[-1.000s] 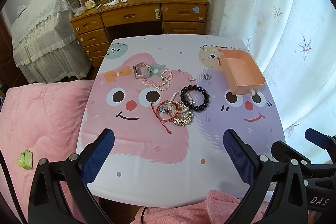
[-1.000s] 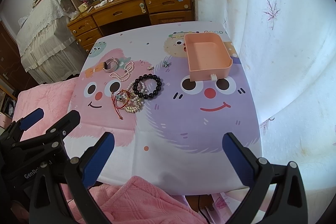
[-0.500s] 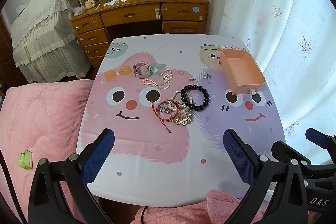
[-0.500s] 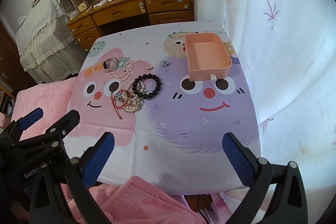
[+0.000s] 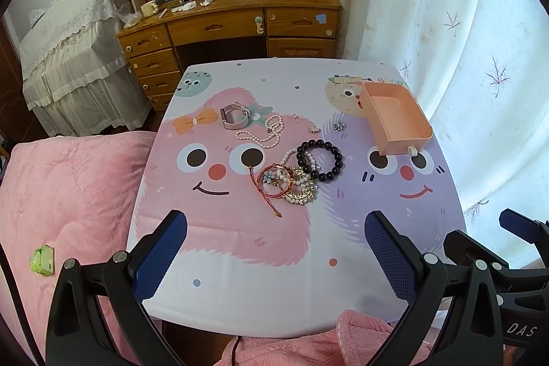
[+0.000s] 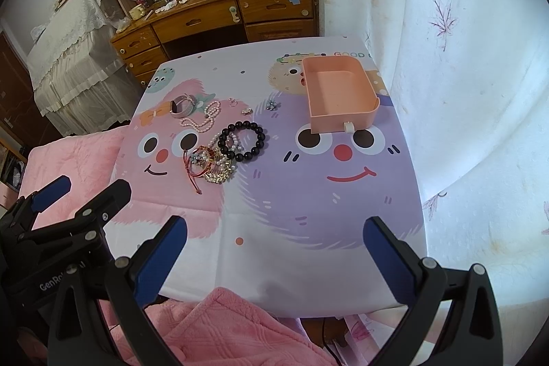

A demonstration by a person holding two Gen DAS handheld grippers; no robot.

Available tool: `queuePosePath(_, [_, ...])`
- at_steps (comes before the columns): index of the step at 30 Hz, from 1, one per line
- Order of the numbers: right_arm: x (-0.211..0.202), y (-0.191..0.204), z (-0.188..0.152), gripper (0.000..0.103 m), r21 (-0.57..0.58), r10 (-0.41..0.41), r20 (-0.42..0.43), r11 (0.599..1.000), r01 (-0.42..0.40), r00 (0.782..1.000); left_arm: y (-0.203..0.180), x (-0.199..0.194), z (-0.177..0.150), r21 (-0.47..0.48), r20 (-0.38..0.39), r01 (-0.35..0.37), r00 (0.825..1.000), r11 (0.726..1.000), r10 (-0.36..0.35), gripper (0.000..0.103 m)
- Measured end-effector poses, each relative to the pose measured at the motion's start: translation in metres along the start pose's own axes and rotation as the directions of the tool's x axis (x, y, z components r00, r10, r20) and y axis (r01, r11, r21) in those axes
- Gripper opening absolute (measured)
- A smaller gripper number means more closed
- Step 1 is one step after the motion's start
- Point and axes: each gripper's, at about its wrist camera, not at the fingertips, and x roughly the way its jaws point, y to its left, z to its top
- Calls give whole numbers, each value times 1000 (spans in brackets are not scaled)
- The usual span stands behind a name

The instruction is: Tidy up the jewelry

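Black round-bead bracelet (image 5: pixel 319 160) lies mid-table, touching tangle of red cord, pearl and gold bracelets (image 5: pixel 287 182). Open peach plastic tray (image 6: pixel 339 96) near right edge. Left gripper (image 5: pixel 274 249), right gripper (image 6: pixel 274 254) both spread wide, holding nothing.

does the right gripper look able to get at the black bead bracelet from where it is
Probably yes. The right gripper is open and holds nothing, and only bare tablecloth lies between it and the black bead bracelet, though pearl strands overlap the bracelet's left side.
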Motion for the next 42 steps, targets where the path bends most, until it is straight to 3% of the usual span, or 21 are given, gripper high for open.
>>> queuePosePath(10, [-13,1,-6,103,-8,33,12,999,-33,999,-2,-4,-4,-4,-12,2,1000,1000,-2,102])
queuePosePath(13, [-17,-1,-8,103,-24,92,49,996,-91,995,6,0,-6,-40,-42,72,996,997,-74,102])
queuePosePath(17, [-19,8,-11,103,-119,102,112,989,-89,988,21,9,-8,-94,-84,165,981,982,-173,102])
queuePosePath(19, [-13,14,-12,103,-183,93,142,981,-67,985,24,17,-10,-59,-120,134,983,989,-141,102])
queuePosePath(21, [-7,19,-15,103,-235,74,168,971,-33,983,23,25,-12,37,-142,49,989,998,-43,102])
queuePosePath(24, [8,25,-19,103,-328,59,205,944,12,977,22,37,-17,160,-136,9,991,987,13,102])
queuePosePath(30, [40,43,-36,103,-563,140,265,826,34,954,22,63,-16,322,-58,83,996,943,-68,102])
queuePosePath(34, [69,55,-36,103,-654,157,237,755,38,959,14,89,-13,466,-25,119,992,877,-121,102])
queuePosePath(38, [93,61,-32,103,-693,181,199,721,8,963,10,117,-5,551,-2,154,983,820,-183,102])
queuePosePath(42, [115,66,-23,100,-709,182,188,705,5,965,5,143,5,591,-15,157,983,791,-184,102])
